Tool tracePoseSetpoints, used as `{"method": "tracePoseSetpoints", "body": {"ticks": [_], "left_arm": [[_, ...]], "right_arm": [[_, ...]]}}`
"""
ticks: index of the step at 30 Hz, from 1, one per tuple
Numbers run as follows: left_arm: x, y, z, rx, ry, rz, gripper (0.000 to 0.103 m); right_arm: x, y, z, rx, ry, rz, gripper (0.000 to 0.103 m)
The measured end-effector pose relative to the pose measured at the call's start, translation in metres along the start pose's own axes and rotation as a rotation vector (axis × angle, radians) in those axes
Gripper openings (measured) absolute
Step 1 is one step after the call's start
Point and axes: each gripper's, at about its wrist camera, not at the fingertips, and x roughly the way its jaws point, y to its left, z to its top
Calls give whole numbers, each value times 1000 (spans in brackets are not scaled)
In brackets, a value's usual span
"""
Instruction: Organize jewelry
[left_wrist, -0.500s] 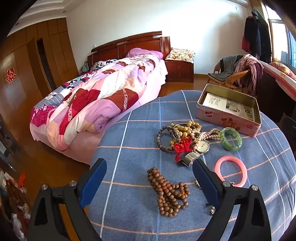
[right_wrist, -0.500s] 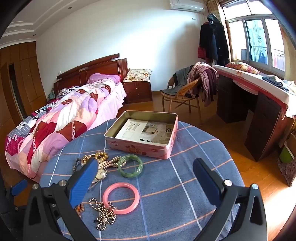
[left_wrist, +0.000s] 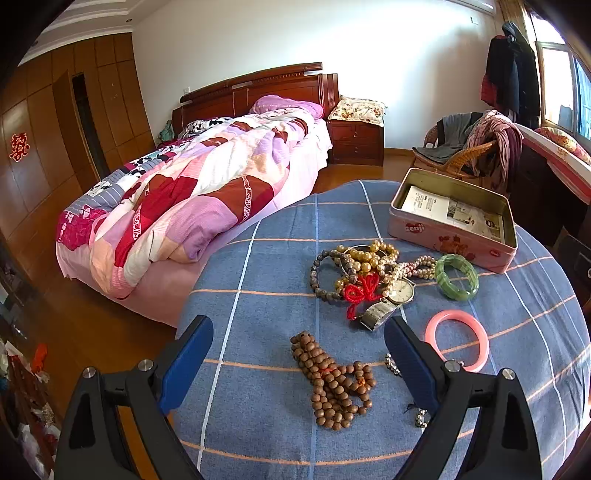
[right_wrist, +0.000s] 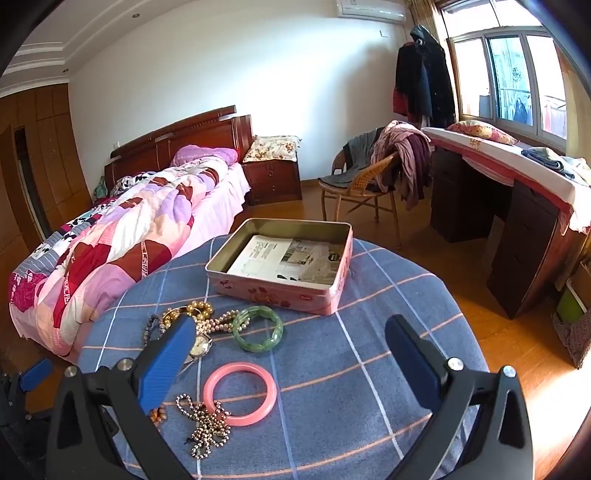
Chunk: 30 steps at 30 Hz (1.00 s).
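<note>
The jewelry lies loose on the blue plaid cloth (left_wrist: 258, 295), none of it in the pink tin (right_wrist: 280, 291).

The left gripper (left_wrist: 298, 363) has its jaws spread as wide as they go, gripping nothing. The heap of brown wooden beads (left_wrist: 332, 380) lies on the cloth between them, nearer the right-hand finger and touched by neither. Ahead of that finger lies the tangle of bead bracelets, red cord and a watch (left_wrist: 369, 277). Outside it lies the pink bangle (left_wrist: 458, 339); farther ahead, the green bangle (left_wrist: 457, 277), then the tin.

The right gripper (right_wrist: 290, 362) is likewise fully spread and empty. The pink bangle (right_wrist: 240, 393) sits between its jaws, close to the left-hand finger. The metal bead chain (right_wrist: 205, 424) touches that bangle's near edge. The green bangle (right_wrist: 258, 328) lies just ahead, with the tin beyond it.
</note>
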Motion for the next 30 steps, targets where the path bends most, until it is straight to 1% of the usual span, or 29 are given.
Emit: {"method": "tracePoseSetpoints", "body": {"ticks": [16,26,30], "left_arm": [[0,-2,-1,0,-3,-1,94],[-6,1,-1,-14,-15,-15,94],[-9,5,1,-36,-21,-39,94]], "right_arm": [[2,-2,-2,9,1,2,103],[-4,-4,-1,22,-6,-28,103],[-4,-5,-1,18,-2,-55,103]]}}
